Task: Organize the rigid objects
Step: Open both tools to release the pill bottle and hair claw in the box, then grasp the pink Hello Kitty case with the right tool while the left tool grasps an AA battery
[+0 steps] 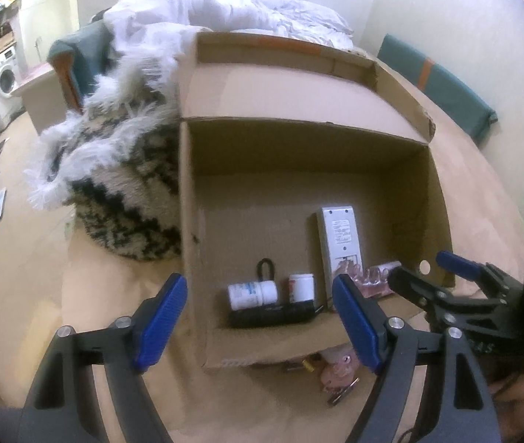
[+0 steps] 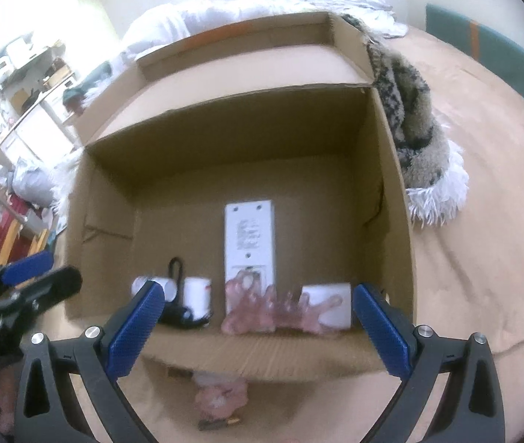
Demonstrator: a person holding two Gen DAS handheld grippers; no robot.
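Two blue-padded fingers frame my left wrist view, and my left gripper [image 1: 258,317] stands wide apart with nothing between the pads, just over the near edge of the cardboard box [image 1: 188,192]. Inside, near the front wall, I see a white remote [image 1: 339,240] lying face down, its long axis running from the near wall toward the far one. A white pill bottle [image 1: 251,292] lies on its side, its long axis across the box, and a second white bottle [image 1: 302,287] stands just beside it. A black device [image 1: 273,313] lies crosswise in front of both. My right gripper [image 1: 435,269] reaches in from the right.

From my right wrist view, my right gripper [image 2: 256,326] is spread open too, empty, above the box's near flap [image 2: 262,354]. The remote [image 2: 250,236] points straight away from me. A pink translucent piece [image 2: 262,310] lies across its near end, touching a white box [image 2: 330,304]. The box sits on a bed [image 2: 483,258], beside a fringed blanket [image 2: 424,147].
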